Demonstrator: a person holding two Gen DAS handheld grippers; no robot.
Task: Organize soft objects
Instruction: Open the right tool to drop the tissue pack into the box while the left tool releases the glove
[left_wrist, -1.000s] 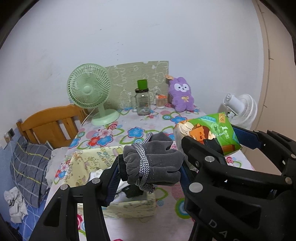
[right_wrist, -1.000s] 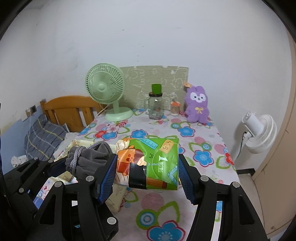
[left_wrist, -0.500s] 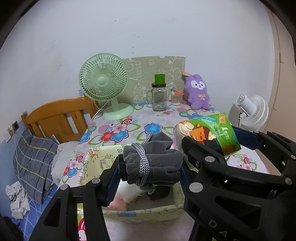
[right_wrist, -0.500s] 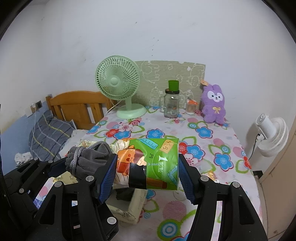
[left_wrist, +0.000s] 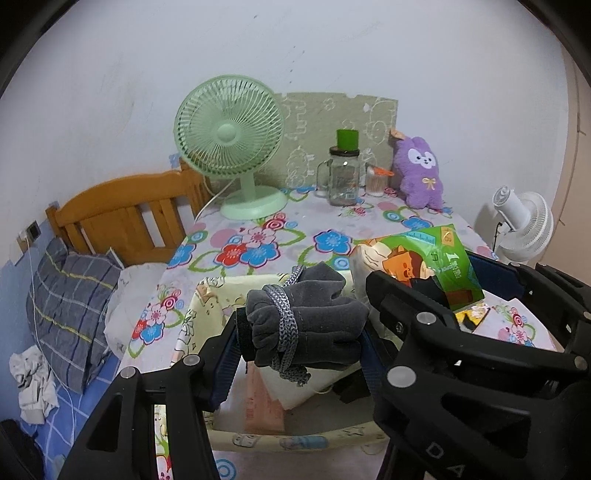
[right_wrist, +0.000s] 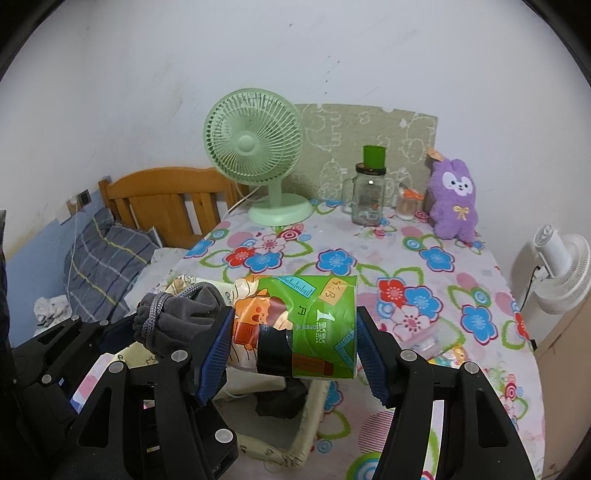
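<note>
Left claw (left_wrist: 301, 338) pinching a gray glove bundle (left_wrist: 306, 325) tied with gray cord, above the open cloth bin (left_wrist: 280, 439) on the flowered table (left_wrist: 280, 236). Right claw (right_wrist: 293, 350) pinching a green tissue pack (right_wrist: 295, 326) by its ends, over the same bin (right_wrist: 310, 424), just beside the bundle (right_wrist: 177, 317) at its 9 o'clock. Inside the bin: a pink packet (left_wrist: 264, 402), something white, something dark. At the table's 12 o'clock edge: green fan (right_wrist: 255, 147), jar (right_wrist: 369, 195), purple plush rabbit (right_wrist: 454, 199). Bed with plaid pillow (left_wrist: 70, 306) at 9 o'clock.
</note>
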